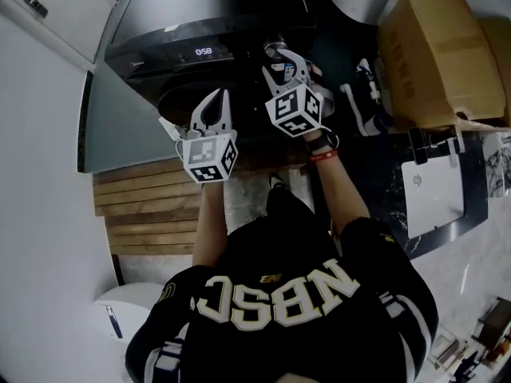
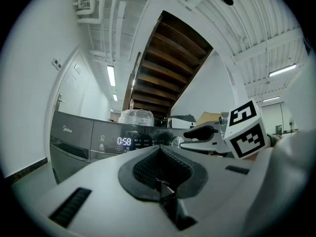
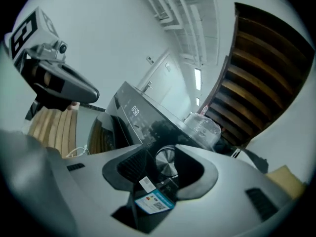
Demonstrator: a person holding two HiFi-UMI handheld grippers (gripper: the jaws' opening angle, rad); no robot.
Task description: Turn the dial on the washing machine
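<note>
Dial point(image 3: 166, 162) on the washer point(image 1: 200, 22) panel is seen at 12 o'clock, dead ahead between the 2 fingers of the right gripper point(image 1: 285, 61). These are held apart, and no pad is seen pressing it. The left gripper point(image 1: 217, 96), fingers together on nothing, is held back at 8 o'clock from the dial, so the right is judged nearer for the turn.

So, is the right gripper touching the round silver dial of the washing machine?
Cannot tell. The right gripper view shows the round silver dial between the parted jaws of the right gripper, but no plain gap or contact at either side.
</note>
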